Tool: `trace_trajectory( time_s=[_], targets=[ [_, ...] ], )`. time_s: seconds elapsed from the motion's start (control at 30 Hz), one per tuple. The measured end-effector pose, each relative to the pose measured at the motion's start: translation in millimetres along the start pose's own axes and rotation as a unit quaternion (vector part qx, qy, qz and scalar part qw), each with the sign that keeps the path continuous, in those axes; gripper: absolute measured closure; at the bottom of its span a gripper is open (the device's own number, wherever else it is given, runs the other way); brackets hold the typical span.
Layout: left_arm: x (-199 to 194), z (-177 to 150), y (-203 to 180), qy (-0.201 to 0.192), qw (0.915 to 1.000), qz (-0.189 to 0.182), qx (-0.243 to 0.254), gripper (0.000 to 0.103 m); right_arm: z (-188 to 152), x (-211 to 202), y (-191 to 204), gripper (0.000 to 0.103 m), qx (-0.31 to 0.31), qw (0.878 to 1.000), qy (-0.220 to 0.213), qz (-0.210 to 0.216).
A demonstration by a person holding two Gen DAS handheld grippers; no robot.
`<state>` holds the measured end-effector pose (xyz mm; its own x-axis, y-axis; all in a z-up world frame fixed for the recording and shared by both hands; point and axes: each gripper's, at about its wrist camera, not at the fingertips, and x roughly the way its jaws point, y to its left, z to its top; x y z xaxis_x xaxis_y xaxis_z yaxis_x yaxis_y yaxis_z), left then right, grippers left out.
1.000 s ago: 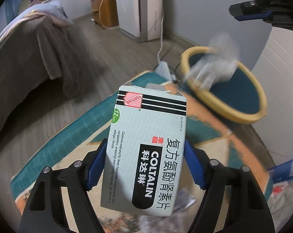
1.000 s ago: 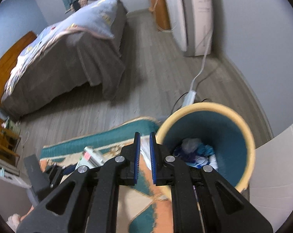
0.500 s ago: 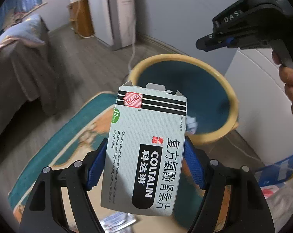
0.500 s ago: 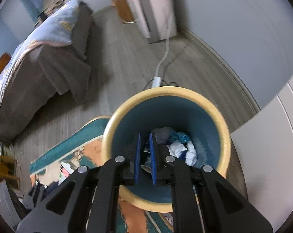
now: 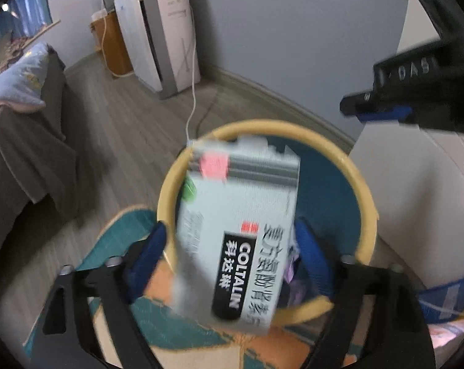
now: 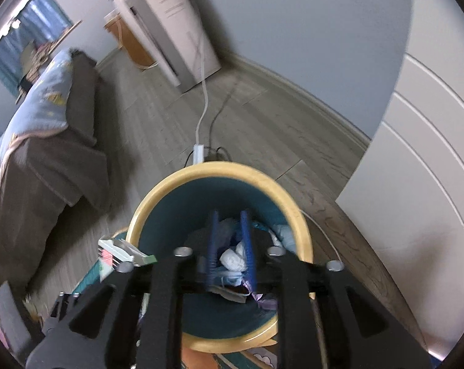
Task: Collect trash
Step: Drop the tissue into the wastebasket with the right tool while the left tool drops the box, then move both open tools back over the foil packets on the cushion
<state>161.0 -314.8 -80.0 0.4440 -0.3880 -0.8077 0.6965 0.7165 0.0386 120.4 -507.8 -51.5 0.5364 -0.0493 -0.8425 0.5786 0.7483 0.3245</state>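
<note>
A grey Coltalin medicine box (image 5: 236,233) hangs blurred over the teal bin with a yellow rim (image 5: 365,196). My left gripper (image 5: 232,249) has its blue pads spread wider than the box, with gaps on both sides. The box also shows in the right wrist view (image 6: 124,250) at the bin's left rim (image 6: 170,181). My right gripper (image 6: 230,243) is above the bin, its pads slightly apart and empty, over crumpled tissues and wrappers (image 6: 232,258) inside. It also shows at the upper right in the left wrist view (image 5: 385,112).
The bin stands on a teal and orange rug (image 5: 130,224) on a grey wood floor. A bed with a grey cover (image 6: 41,160) is to the left. A white air purifier (image 6: 173,24), a cable and a power strip (image 6: 198,152) lie behind. A white cabinet (image 6: 416,166) is on the right.
My left gripper has opened over the bin and the medicine box is slipping free, now blurred. My right gripper's pads have parted a little and it stays above the bin.
</note>
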Motion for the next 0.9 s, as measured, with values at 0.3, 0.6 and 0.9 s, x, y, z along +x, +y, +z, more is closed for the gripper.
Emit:
trace_trajectory(
  time_s=[0.3, 0.6, 0.9],
  targets=[
    [-14.3, -2.1, 6.7, -0.014, 0.9996, 0.019, -0.013, 0.008, 2.0, -2.6, 2.1, 0.021, -0.001, 1.0, -0.009, -0.002],
    [-64.0, -36.0, 35.8, -0.01, 0.997, 0.056, -0.052, 0.006, -7.2, -7.8, 30.1, 0.006, -0.069, 0.997, -0.009, -0.021],
    [-138.9, -93.8, 69.6, 0.006, 0.9889, 0.115, -0.094, 0.005, -51.2, -36.2, 75.5, 0.006, -0.16, 0.987, -0.009, -0.018]
  ],
)
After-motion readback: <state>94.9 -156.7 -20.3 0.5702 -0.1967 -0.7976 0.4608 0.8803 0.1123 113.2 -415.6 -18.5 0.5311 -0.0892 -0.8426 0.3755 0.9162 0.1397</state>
